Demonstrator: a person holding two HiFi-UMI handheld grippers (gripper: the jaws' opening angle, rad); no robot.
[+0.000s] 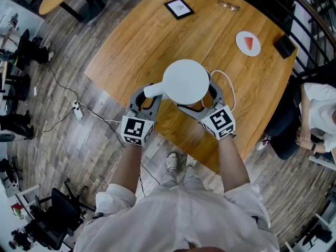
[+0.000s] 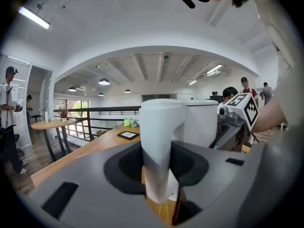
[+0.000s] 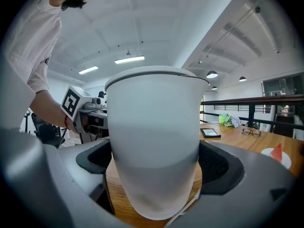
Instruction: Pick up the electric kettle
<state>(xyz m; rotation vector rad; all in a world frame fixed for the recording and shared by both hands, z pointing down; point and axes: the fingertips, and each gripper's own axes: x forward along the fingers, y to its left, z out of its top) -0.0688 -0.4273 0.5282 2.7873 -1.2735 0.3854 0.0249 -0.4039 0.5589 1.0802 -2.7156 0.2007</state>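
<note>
I get bright, even light on head view; kettle [image 1: 185,82] lid near blown out. Gripper views: kettle lower half shaded, strip light [image 3: 129,60] above kettle glares, grey foreground below kettle soft, fisheye bending and black corners far from kettle.

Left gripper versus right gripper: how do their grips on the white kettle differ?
The left gripper is shut on the kettle by its narrow handle; the right gripper clamps its wide round body. The left jaws stand close together, the right jaws far apart. Both hold the same kettle, side by side.
</note>
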